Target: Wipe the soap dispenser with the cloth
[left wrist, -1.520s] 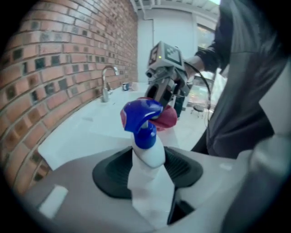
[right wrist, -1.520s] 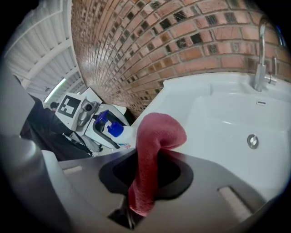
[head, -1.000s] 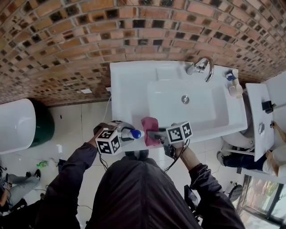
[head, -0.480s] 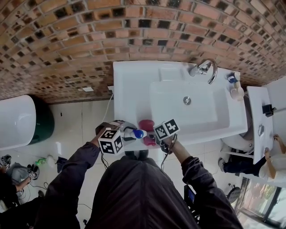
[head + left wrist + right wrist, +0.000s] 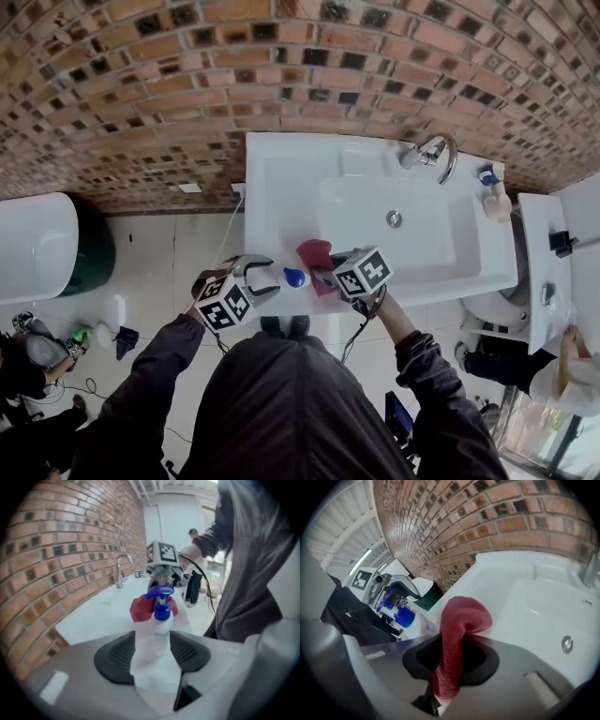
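Soap dispenser [image 5: 159, 616], white with blue pump, is framed upright, unpressed, between the just-opened jaws of the left gripper [image 5: 264, 278]; red cloth [image 5: 457, 620], pinched in the right gripper [image 5: 324, 277], is held just beyond.

1. The soap dispenser [image 5: 160, 620], a white bottle with a blue pump, is standing upright at the sink's [image 5: 281, 169] front edge.
2. The cloth [image 5: 457, 630], red and folded over, is sitting pinched in the right gripper's [image 5: 326, 277] jaws, just beside the pump.

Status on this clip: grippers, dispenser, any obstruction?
Left gripper open, jaws just opening; soap dispenser upright at their tips, not gripped. Right gripper shut on red cloth, beside the pump. No obstruction.
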`<act>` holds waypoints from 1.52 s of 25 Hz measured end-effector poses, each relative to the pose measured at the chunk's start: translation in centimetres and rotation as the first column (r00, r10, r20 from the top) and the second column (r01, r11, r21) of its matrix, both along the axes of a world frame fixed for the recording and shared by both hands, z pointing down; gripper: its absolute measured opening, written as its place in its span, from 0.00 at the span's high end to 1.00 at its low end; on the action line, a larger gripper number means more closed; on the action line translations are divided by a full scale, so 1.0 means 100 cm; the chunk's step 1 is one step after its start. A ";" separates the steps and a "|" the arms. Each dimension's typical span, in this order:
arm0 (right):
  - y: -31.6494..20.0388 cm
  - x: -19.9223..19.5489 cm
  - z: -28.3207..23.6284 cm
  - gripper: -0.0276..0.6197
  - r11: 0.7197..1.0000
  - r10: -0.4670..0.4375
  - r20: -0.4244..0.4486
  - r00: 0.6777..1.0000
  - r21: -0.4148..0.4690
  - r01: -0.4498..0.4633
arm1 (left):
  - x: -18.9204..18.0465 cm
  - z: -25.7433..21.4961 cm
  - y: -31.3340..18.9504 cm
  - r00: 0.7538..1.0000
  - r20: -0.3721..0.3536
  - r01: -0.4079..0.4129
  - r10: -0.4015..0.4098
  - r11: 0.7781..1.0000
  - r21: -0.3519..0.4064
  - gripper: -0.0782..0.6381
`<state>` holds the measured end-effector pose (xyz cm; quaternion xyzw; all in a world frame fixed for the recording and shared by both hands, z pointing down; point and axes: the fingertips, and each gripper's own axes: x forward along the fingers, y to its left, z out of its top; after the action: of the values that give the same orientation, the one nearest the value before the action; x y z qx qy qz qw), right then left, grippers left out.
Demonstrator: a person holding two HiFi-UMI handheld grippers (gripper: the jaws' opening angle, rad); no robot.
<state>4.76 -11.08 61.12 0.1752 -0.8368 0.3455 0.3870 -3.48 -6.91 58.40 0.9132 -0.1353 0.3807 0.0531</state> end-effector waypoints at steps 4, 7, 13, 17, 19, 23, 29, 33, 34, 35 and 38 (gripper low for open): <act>0.000 -0.008 -0.010 0.83 0.983 -0.141 -0.055 0.988 0.110 0.147 | -0.011 -0.024 0.018 0.921 -0.196 0.253 -0.338 0.898 -0.361 0.84; 0.004 -0.011 -0.017 0.83 0.961 -0.209 -0.082 0.975 0.166 0.220 | -0.003 -0.014 0.035 0.872 -0.164 0.316 -0.462 0.786 -0.531 0.88; 0.014 -0.010 -0.023 0.83 0.934 -0.281 -0.144 0.949 0.187 0.305 | 0.015 -0.007 0.023 0.783 -0.176 0.418 -0.596 0.715 -0.561 0.88; 0.025 -0.009 -0.022 0.83 0.933 -0.286 -0.151 0.946 0.183 0.311 | 0.014 -0.007 0.016 0.768 -0.181 0.442 -0.615 0.713 -0.544 0.88; 0.032 -0.011 -0.021 0.83 0.930 -0.295 -0.148 0.944 0.183 0.320 | 0.011 -0.006 0.014 0.772 -0.178 0.445 -0.610 0.720 -0.533 0.88; 0.050 -0.018 -0.023 0.83 0.928 -0.310 -0.126 0.942 0.175 0.329 | 0.002 -0.007 0.003 0.771 -0.172 0.461 -0.613 0.724 -0.513 0.89; 0.069 -0.038 -0.028 0.83 0.953 -0.258 -0.035 0.966 0.153 0.260 | -0.005 -0.007 -0.018 0.794 -0.161 0.458 -0.586 0.752 -0.474 0.89; 0.070 -0.037 -0.023 0.83 0.980 -0.166 0.015 0.986 0.113 0.163 | -0.008 -0.014 -0.022 0.805 -0.170 0.448 -0.568 0.771 -0.453 0.88; 0.067 -0.033 -0.023 0.83 0.988 -0.122 0.037 0.992 0.094 0.118 | -0.009 -0.017 -0.022 0.804 -0.178 0.447 -0.568 0.774 -0.449 0.88; 0.063 -0.028 -0.024 0.83 0.996 -0.066 0.064 0.996 0.071 0.062 | -0.010 -0.021 -0.021 0.802 -0.187 0.447 -0.567 0.778 -0.442 0.88; 0.041 -0.015 -0.036 0.83 0.988 0.152 0.225 0.962 -0.061 -0.142 | -0.012 -0.028 -0.016 0.801 -0.205 0.446 -0.563 0.789 -0.424 0.88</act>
<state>3.28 -6.95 57.49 0.1873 -0.8526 0.4096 0.2651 -4.68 -8.50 55.59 0.8664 -0.2959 0.2166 0.3390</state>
